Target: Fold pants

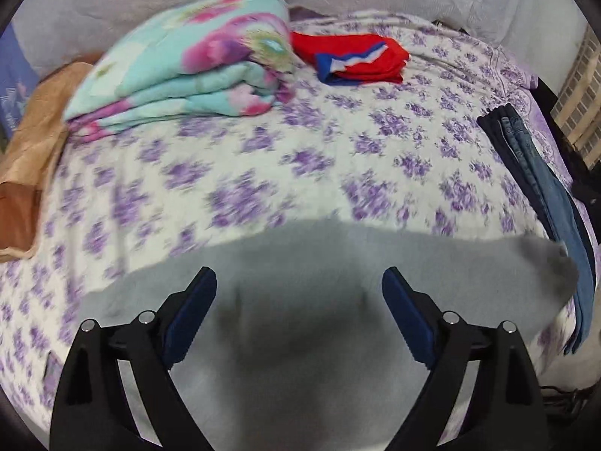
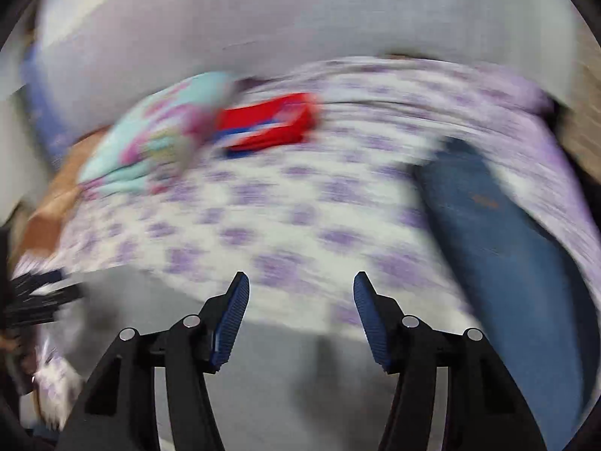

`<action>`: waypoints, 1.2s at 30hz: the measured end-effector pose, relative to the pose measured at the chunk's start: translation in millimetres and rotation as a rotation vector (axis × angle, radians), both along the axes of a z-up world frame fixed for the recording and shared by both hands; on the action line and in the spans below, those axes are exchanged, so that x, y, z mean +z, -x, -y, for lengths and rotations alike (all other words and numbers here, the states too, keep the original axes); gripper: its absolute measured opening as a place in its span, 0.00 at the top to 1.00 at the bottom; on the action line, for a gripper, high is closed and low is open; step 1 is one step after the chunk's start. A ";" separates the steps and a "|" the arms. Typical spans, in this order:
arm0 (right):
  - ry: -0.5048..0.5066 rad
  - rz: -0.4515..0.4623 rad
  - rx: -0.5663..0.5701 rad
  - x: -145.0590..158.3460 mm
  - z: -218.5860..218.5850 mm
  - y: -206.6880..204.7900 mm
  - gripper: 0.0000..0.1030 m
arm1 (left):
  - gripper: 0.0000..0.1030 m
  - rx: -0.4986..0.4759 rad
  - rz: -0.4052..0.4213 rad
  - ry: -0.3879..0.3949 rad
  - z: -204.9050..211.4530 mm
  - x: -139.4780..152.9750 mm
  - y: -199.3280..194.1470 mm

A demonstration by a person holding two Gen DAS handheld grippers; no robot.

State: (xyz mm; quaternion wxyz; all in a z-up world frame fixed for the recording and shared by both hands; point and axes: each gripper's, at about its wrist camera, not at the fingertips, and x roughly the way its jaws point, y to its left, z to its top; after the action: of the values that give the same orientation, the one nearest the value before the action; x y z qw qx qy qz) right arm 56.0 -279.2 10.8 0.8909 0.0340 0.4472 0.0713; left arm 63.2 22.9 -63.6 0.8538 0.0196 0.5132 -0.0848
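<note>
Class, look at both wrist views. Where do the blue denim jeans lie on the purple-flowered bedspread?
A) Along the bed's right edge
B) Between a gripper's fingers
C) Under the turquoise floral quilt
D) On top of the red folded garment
A: the blue denim jeans stretch along the right edge of the purple-flowered bedspread, apart from both open grippers.

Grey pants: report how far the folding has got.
Done: the grey pants lie spread flat at the bed's near edge; whether a fold is already in them is unclear. In hand: nothing. The left gripper and right gripper are both open above the fabric, gripping nothing. Left: grasping and folding them. The jeans at the right look folded, as does the red garment.
</note>
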 end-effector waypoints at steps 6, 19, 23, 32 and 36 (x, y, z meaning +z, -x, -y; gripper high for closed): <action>-0.134 -0.165 0.188 -56.1 -107.0 -74.7 0.50 | 0.18 0.039 -0.167 -0.067 14.8 -55.1 -28.0; -0.279 -0.476 0.451 -109.8 -179.1 -111.1 0.62 | 0.17 0.086 -0.174 0.041 -24.0 -83.4 26.4; -0.285 -0.539 0.565 -115.5 -204.1 -104.2 0.63 | 0.17 0.078 -0.164 0.047 -26.9 -83.1 30.1; -0.305 -0.625 0.671 -129.8 -221.3 -81.8 0.63 | 0.17 0.070 -0.164 0.089 -35.0 -83.3 34.6; -0.384 -0.617 0.594 -133.1 -221.0 -102.7 0.63 | 0.17 0.061 -0.156 0.100 -36.5 -82.9 34.9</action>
State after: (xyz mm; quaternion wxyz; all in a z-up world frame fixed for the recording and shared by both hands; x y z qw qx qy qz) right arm 158.7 -58.1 -122.3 0.6347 0.0884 0.6604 0.3914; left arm 28.2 59.5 -146.6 0.8134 -0.0456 0.5735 -0.0854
